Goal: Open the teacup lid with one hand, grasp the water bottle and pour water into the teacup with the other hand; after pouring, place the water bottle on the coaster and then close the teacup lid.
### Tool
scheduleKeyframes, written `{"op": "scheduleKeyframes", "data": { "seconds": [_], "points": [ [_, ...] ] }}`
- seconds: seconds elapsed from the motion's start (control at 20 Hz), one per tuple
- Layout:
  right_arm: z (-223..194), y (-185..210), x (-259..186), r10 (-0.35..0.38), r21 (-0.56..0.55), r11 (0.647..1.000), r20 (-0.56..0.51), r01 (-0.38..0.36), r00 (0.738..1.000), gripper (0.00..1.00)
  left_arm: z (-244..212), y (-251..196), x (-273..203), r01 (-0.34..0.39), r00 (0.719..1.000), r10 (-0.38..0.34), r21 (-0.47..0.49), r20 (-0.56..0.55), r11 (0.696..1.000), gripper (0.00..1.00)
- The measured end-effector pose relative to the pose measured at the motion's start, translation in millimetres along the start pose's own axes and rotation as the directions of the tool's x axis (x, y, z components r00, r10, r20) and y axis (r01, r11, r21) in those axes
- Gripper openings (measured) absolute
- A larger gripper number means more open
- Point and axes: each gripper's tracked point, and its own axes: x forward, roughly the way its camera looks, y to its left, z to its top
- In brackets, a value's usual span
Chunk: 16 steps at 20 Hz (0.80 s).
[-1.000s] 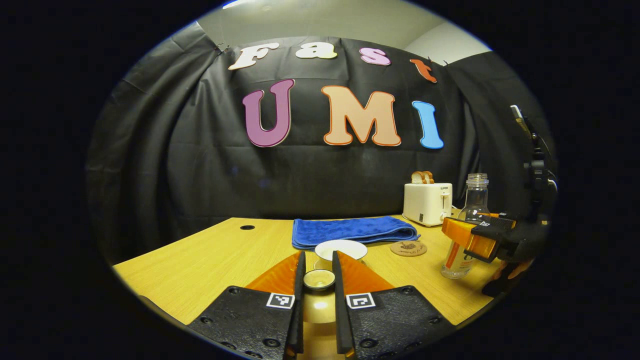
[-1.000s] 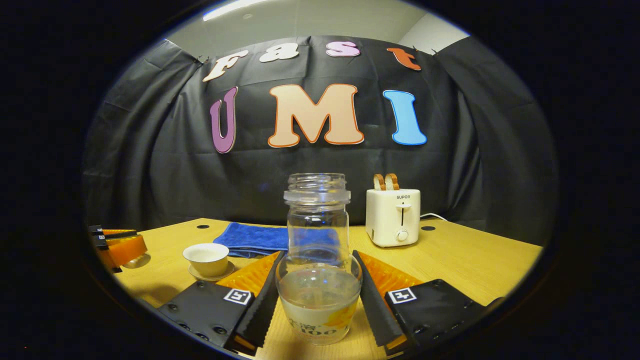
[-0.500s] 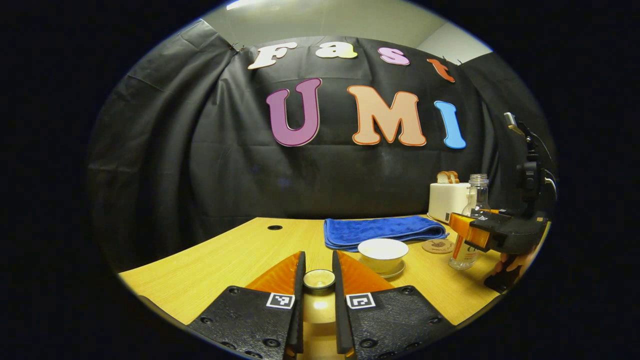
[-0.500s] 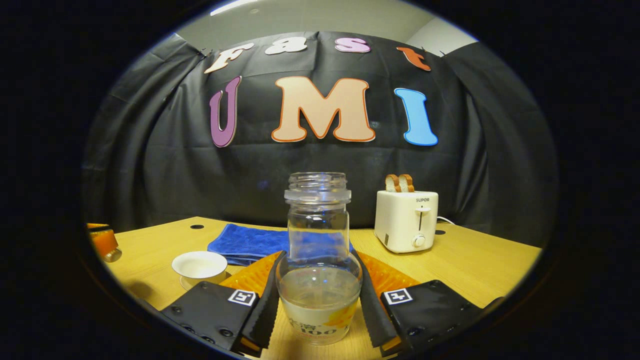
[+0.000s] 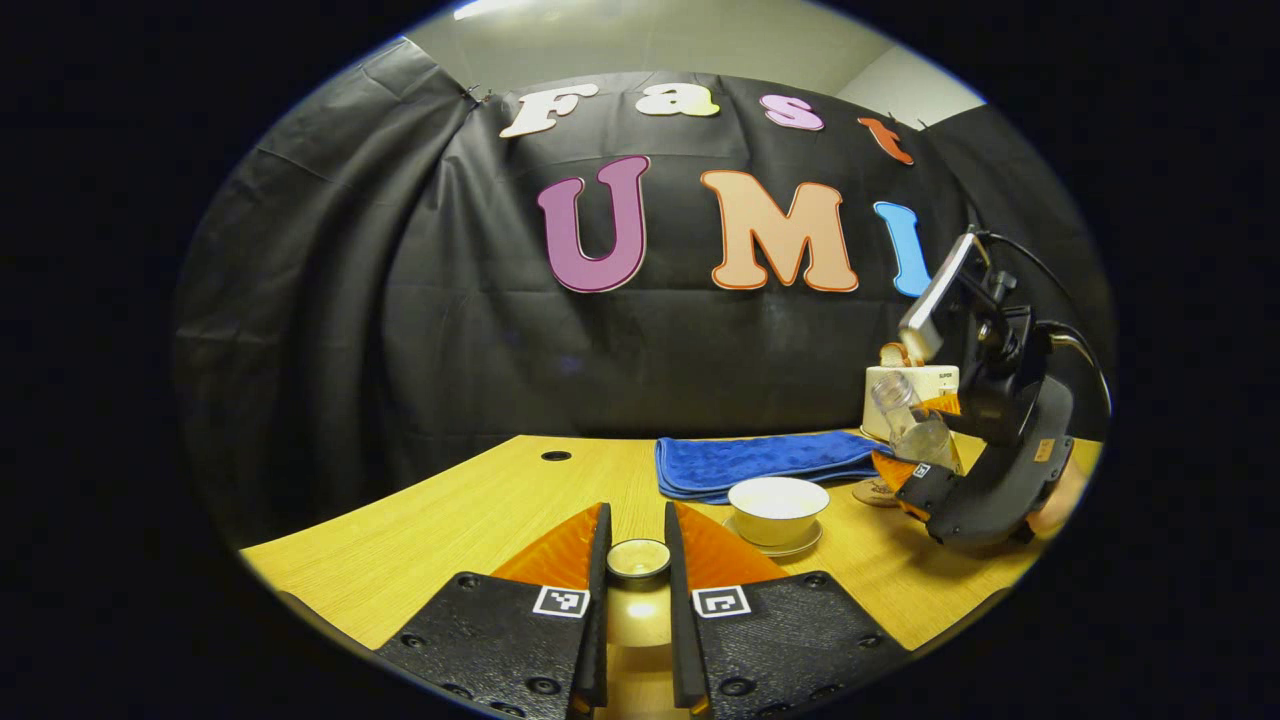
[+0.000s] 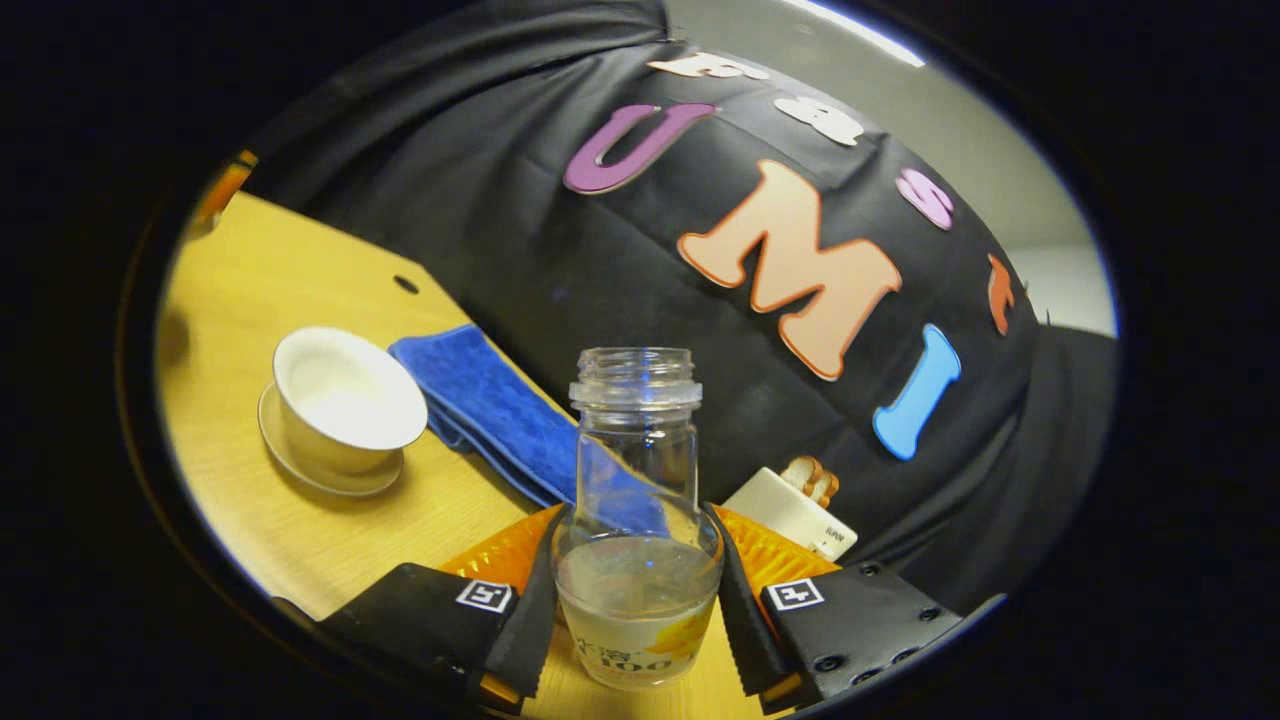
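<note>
My left gripper (image 5: 637, 552) is shut on the teacup lid (image 5: 638, 557), held by its round knob above the table. The white teacup (image 5: 777, 506) stands uncovered on its saucer just to the right. In the right gripper view, my right gripper (image 6: 634, 575) is shut on the clear water bottle (image 6: 636, 520), which has no cap and holds a little water. That bottle (image 5: 908, 420) is lifted and tilted, its mouth leaning toward the teacup (image 6: 346, 395). A round coaster (image 5: 872, 491) lies behind the cup, partly hidden by the right gripper (image 5: 935, 470).
A folded blue towel (image 5: 762, 462) lies behind the teacup on the wooden table (image 5: 430, 530). A white toaster (image 5: 910, 385) with bread stands at the back right. The towel (image 6: 495, 410) and toaster (image 6: 790, 515) also appear in the right gripper view.
The right gripper has lifted the bottle off the table and tilted it toward the teacup. The left gripper has held the lid almost still.
</note>
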Motion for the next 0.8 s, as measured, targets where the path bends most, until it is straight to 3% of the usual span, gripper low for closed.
{"op": "scheduleKeyframes", "data": {
  "seconds": [0.1,0.25,0.5,0.8],
  "points": [
    [6,10,1,0.015,-0.147,0.989,0.016,-0.013,1.000,0.77,0,3,0,-0.003,1.000,0.003,0.000,0.000,1.000,0.23],
    [14,21,1,0.035,-0.282,0.959,0.050,-0.019,0.998,0.77,0,9,0,-0.015,1.000,0.015,0.002,0.000,1.000,0.23],
    [20,25,2,0.065,-0.433,0.901,0.045,-0.039,0.997,0.76,-1,21,-3,-0.031,1.000,0.031,0.003,0.000,1.000,0.23],
    [23,35,3,0.098,-0.593,0.804,0.050,-0.050,0.994,0.76,0,30,-4,-0.045,0.999,0.045,0.002,-0.001,0.999,0.23]
  ]
}}
